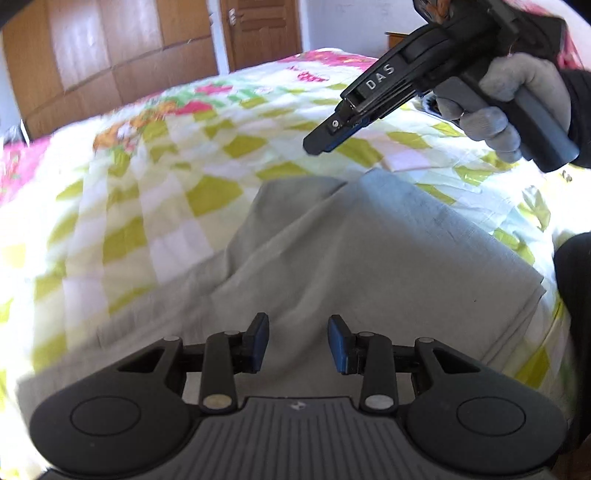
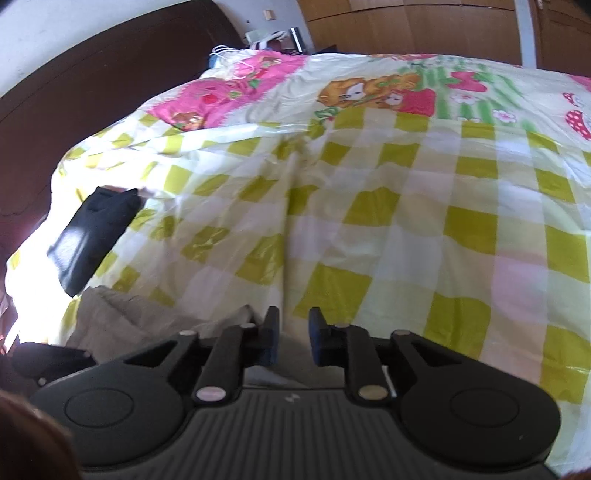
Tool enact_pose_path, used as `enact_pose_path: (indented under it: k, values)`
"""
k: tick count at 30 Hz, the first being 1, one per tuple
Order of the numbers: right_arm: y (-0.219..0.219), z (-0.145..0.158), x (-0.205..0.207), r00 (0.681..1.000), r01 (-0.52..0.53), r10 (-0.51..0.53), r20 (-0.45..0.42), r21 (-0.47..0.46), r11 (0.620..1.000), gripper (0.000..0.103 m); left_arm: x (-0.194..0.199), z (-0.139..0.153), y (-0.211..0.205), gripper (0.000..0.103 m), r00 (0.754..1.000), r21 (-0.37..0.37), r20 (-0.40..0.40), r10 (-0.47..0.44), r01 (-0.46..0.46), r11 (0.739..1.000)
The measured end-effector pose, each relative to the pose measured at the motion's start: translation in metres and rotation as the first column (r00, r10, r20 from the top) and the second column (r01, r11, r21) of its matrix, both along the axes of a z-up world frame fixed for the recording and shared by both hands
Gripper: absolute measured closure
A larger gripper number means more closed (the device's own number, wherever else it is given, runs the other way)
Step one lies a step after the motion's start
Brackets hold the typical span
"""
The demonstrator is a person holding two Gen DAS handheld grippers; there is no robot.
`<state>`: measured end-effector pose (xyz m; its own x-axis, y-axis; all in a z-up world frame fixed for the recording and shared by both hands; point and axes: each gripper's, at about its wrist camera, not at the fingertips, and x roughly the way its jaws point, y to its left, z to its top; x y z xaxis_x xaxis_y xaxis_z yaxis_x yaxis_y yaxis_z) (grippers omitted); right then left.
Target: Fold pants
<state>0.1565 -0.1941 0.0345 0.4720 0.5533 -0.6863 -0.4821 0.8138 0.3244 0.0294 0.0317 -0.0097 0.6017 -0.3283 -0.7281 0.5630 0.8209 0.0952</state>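
Observation:
Grey pants [image 1: 369, 258] lie spread on the bed's checked quilt [image 1: 147, 206], partly folded, with a raised crease across the middle. My left gripper [image 1: 298, 341] hovers just above the near part of the pants, jaws open and empty. My right gripper [image 1: 325, 142] shows in the left wrist view, held in a gloved hand above the quilt beyond the pants' far edge. In the right wrist view my right gripper [image 2: 292, 339] is open and empty over the quilt [image 2: 406, 221], with a bit of the grey pants [image 2: 122, 317] at lower left.
A folded black garment [image 2: 92, 236] lies near the quilt's left edge by the dark headboard [image 2: 74, 92]. Wooden wardrobe and door [image 1: 258, 33] stand beyond the bed. Items clutter a nightstand [image 2: 273, 40].

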Motion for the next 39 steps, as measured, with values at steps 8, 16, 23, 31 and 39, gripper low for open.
enact_pose_path:
  k: [8,16,23,31,39]
  values:
    - [0.039,-0.027,0.008,0.981,-0.19,0.185,-0.059,-0.101,0.977,0.08,-0.003,0.008,-0.012,0.051,1.0,-0.039,0.003,-0.03,0.03,0.999]
    - [0.028,-0.049,0.04,0.983,-0.077,0.073,-0.168,-0.018,0.997,0.102,0.0,-0.019,-0.033,0.049,0.996,-0.01,-0.029,-0.082,0.081,0.997]
    - [-0.01,-0.033,0.028,0.989,0.054,-0.046,-0.141,0.051,0.997,0.089,-0.005,-0.009,-0.028,0.048,0.998,-0.017,-0.014,-0.058,0.058,0.998]
    - [-0.078,-0.026,-0.052,0.949,0.195,-0.161,-0.271,0.102,0.976,0.076,-0.001,-0.003,-0.015,0.048,0.999,-0.023,0.034,0.013,-0.012,1.0]
    - [-0.068,-0.075,-0.073,0.895,0.246,-0.106,-0.432,0.283,0.927,0.075,-0.007,-0.012,-0.003,0.047,0.998,0.028,0.004,0.065,-0.065,0.997]
